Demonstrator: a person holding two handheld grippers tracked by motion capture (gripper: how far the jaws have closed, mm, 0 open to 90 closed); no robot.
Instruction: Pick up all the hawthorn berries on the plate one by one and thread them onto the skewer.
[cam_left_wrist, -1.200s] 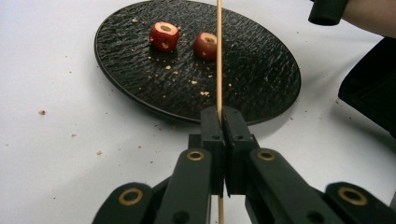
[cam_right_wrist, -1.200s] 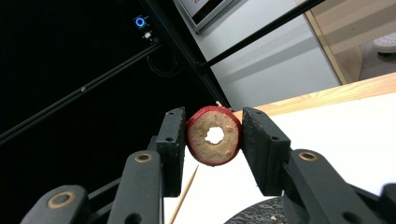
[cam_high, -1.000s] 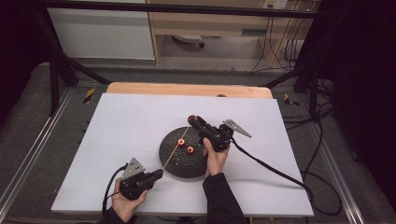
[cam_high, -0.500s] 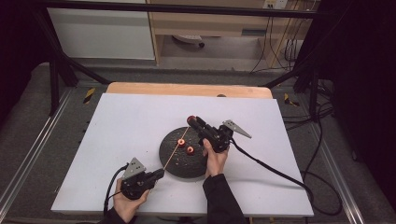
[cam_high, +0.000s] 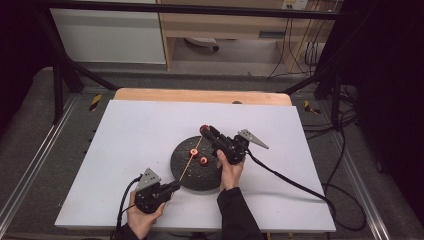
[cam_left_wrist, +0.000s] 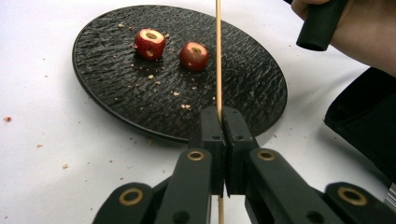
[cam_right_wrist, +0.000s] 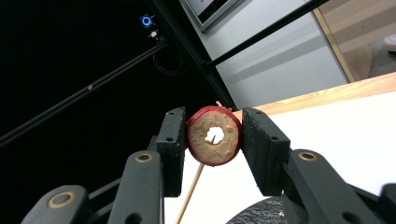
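**Plate at mid-table, skewer slanting across it**

In the high view, the plate (cam_high: 197, 172) sits on the table (cam_high: 125, 135) just below frame centre. Two fruit pieces (cam_high: 203, 160) lie on it, side by side. The left gripper (cam_high: 172, 187), at the plate's lower left edge, clamps the skewer (cam_high: 189, 160), which runs up-right over the plate. The right gripper (cam_high: 204, 130), above the plate's upper right, pinches a fruit slice (cam_right_wrist: 214, 136) at the skewer's tip.
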